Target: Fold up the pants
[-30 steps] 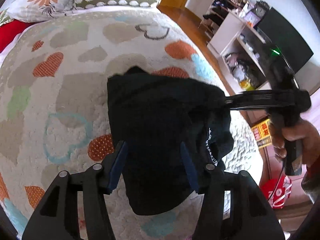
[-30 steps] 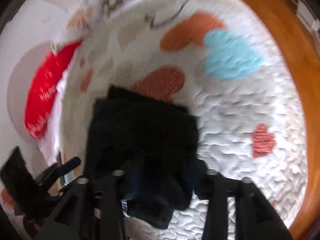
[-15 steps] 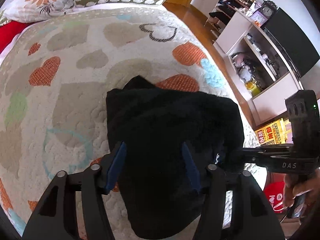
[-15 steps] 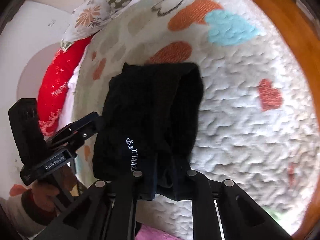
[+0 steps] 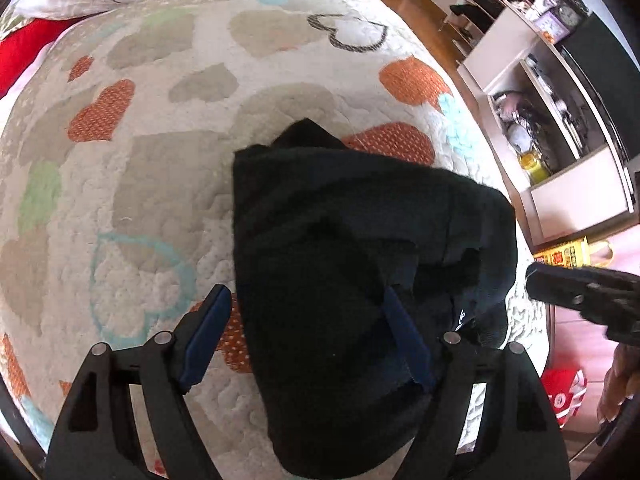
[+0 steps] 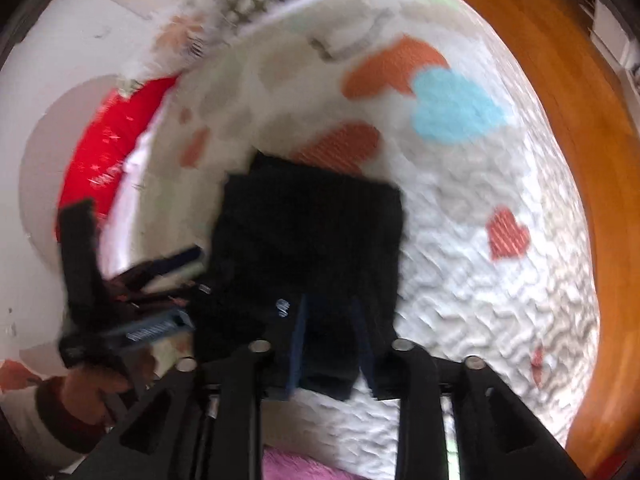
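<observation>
Black knit pants lie bundled in a soft, roughly square fold on the bed's quilted, heart-patterned coverlet. The left gripper has its blue-padded jaws wide apart around the near edge. The right gripper, blurred, stands parted over a dark hem

I see the black knit pants folded into a thick, roughly square bundle, lying flat on the heart-patterned quilted bed.
</observation>
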